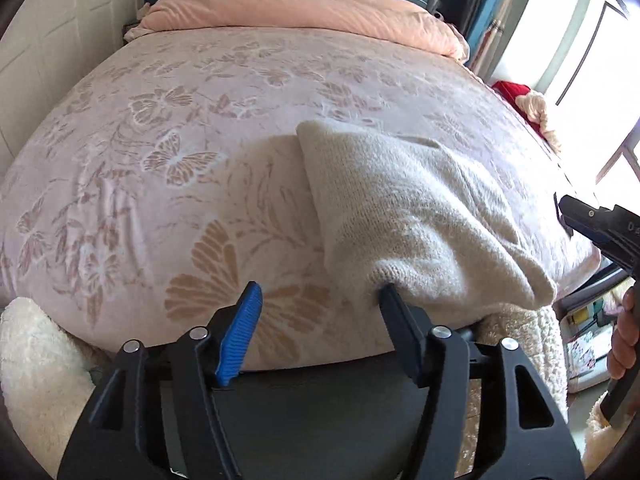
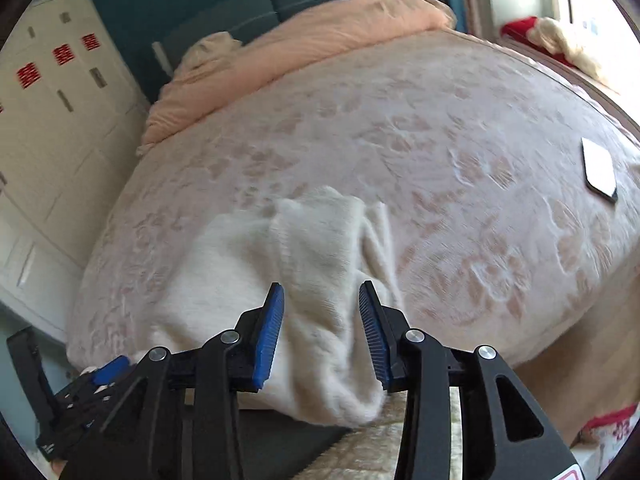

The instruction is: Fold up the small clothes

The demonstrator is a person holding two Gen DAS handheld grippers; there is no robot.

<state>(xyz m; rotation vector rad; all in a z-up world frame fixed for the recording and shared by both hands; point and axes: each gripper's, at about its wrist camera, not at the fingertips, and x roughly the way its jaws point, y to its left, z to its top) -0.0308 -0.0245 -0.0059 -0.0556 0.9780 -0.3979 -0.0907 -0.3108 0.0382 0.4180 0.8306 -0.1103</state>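
A cream knitted garment lies partly folded on the pink floral bedspread near the bed's front edge. My left gripper is open; its right finger tip touches the garment's near hem, its left finger is over bare bedspread. In the right wrist view the same garment lies bunched with one layer folded over. My right gripper is open just above it, a finger on each side of a raised fold. The right gripper also shows at the right edge of the left wrist view.
A peach duvet lies rolled at the head of the bed. A flat white card rests on the bedspread at the right. White cupboards stand left of the bed. A red and cream item lies by the window.
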